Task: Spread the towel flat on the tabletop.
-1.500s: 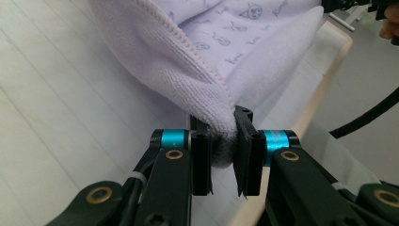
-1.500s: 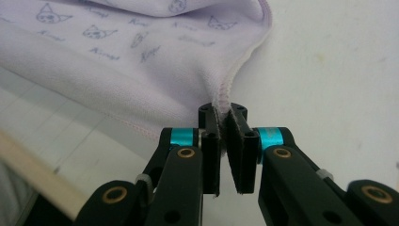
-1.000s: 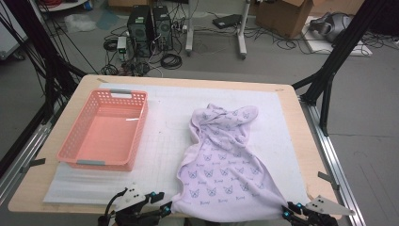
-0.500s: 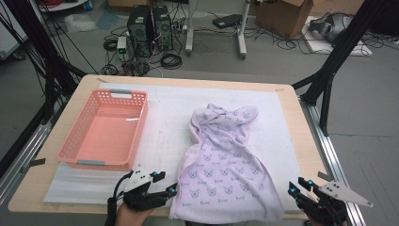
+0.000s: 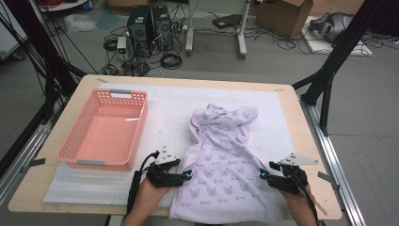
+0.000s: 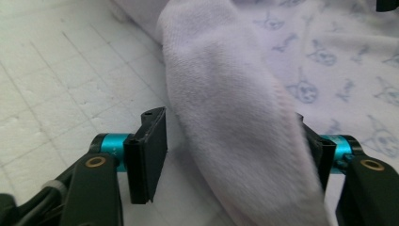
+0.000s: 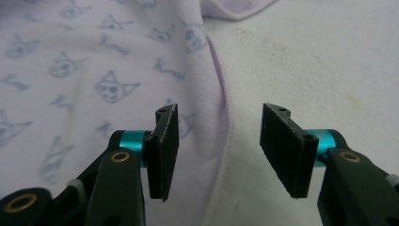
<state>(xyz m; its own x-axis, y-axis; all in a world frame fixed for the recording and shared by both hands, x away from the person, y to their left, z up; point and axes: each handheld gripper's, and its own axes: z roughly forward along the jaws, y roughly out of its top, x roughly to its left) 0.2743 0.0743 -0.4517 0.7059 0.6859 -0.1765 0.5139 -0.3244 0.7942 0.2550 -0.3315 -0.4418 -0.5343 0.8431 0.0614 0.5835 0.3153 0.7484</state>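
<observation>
A lavender garment (image 5: pixel 226 155) printed with small cat faces lies spread on the white mat (image 5: pixel 174 108). My left gripper (image 5: pixel 187 177) is at the garment's left edge. In the left gripper view its jaws have just been opening and stand open (image 6: pixel 233 146). A thick fold of the cloth (image 6: pixel 226 94) runs between them, close to the right pad and apart from the left pad. My right gripper (image 5: pixel 266 170) is at the garment's right side, its jaws still opening. In the right gripper view it (image 7: pixel 219 146) straddles the hem seam (image 7: pixel 221 108), with nothing pinched.
An empty pink basket (image 5: pixel 101 162) stands on the mat's left half. The wooden table's edge (image 5: pixel 301 122) runs past the mat on the right. Beyond the table, the floor holds computers, cables and boxes.
Both hands have come forward from the table's front edge onto the garment's lower sides. The left one moved right, the right one moved left. Both pairs of jaws stand wider.
</observation>
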